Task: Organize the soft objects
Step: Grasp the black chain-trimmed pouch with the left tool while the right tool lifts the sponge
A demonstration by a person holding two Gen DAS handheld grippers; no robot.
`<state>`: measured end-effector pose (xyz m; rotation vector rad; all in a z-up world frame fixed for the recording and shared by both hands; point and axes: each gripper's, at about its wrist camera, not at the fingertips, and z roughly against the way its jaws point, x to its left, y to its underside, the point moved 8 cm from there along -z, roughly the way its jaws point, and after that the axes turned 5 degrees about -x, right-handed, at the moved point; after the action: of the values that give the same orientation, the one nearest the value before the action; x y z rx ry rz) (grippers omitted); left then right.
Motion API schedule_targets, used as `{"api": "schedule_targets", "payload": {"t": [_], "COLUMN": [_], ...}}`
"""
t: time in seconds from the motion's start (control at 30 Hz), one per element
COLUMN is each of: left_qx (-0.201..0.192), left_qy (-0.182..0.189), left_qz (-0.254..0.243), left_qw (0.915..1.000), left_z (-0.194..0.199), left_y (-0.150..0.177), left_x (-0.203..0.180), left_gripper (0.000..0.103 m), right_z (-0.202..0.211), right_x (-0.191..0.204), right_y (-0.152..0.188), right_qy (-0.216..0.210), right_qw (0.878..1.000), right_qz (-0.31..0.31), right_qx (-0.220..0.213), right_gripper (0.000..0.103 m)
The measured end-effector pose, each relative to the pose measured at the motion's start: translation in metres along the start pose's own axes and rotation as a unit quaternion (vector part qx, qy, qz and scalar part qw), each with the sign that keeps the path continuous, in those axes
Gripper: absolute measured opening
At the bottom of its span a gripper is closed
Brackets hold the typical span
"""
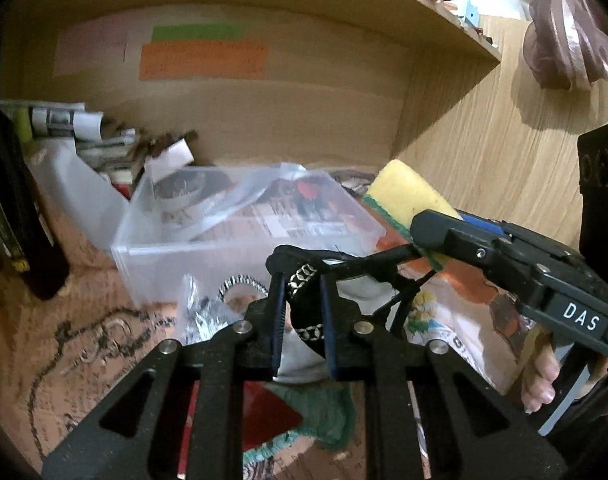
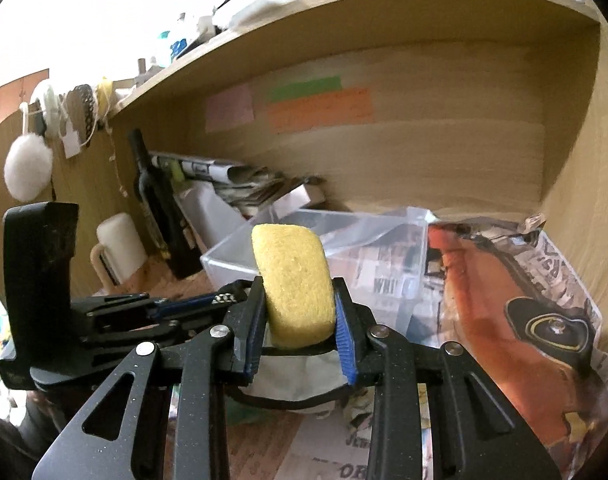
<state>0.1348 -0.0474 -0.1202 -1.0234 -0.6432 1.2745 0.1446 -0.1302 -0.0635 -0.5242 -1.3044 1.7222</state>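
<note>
My right gripper [image 2: 299,320] is shut on a yellow sponge [image 2: 293,284] with a green scrub side, held up in front of a clear plastic box [image 2: 368,236]. The sponge [image 1: 408,196] and the right gripper [image 1: 436,232] also show at the right of the left wrist view. My left gripper [image 1: 301,320] is shut on the black patterned strap [image 1: 301,280] of a white pouch [image 1: 304,356] with black trim, held open just under the sponge. The pouch's rim [image 2: 287,400] shows under the right gripper. The clear plastic box [image 1: 239,236] stands just beyond the left gripper.
Newspaper [image 2: 504,320] covers the desk inside a wooden shelf alcove [image 1: 304,120]. A dark bottle [image 2: 159,216], a white container [image 1: 75,184] and stacked papers [image 2: 231,180] stand at the back left. A crumpled foil piece [image 1: 199,312] lies near the box. A white pompom [image 2: 27,172] hangs at left.
</note>
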Motion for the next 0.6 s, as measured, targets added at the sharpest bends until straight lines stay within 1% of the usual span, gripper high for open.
{"api": "schedule_targets", "payload": {"t": [0.13, 0.27, 0.3, 0.37, 0.5, 0.53, 0.6], "left_qx": [-0.014, -0.029, -0.034, -0.042, -0.058, -0.058, -0.046], "left_qy": [-0.012, -0.027, -0.033, -0.048, -0.070, -0.072, -0.061], "left_qz": [-0.007, -0.020, -0.023, -0.027, -0.022, -0.021, -0.024], "left_qw": [0.9998, 0.9990, 0.9986, 0.9976, 0.9956, 0.9955, 0.9968], "left_z": [0.000, 0.000, 0.001, 0.001, 0.002, 0.002, -0.003], "left_y": [-0.015, -0.033, -0.038, -0.047, -0.065, -0.068, -0.069], "left_x": [0.003, 0.008, 0.009, 0.015, 0.032, 0.036, 0.040], "left_gripper": [0.016, 0.015, 0.007, 0.003, 0.003, 0.003, 0.003], "right_z": [-0.001, -0.006, -0.009, -0.012, -0.018, -0.020, -0.025], "right_x": [-0.004, -0.005, -0.005, -0.008, -0.017, -0.017, -0.019], "right_y": [-0.007, -0.017, -0.020, -0.025, -0.033, -0.034, -0.036], "right_qy": [0.002, 0.005, 0.008, 0.011, 0.014, 0.018, 0.024], "right_qw": [1.000, 1.000, 1.000, 1.000, 1.000, 0.999, 0.999], "right_qz": [-0.009, 0.000, 0.002, -0.002, -0.010, -0.006, 0.000], "right_qx": [-0.007, -0.015, -0.019, -0.024, -0.026, -0.026, -0.025], "right_gripper": [0.028, 0.028, 0.028, 0.028, 0.028, 0.028, 0.028]}}
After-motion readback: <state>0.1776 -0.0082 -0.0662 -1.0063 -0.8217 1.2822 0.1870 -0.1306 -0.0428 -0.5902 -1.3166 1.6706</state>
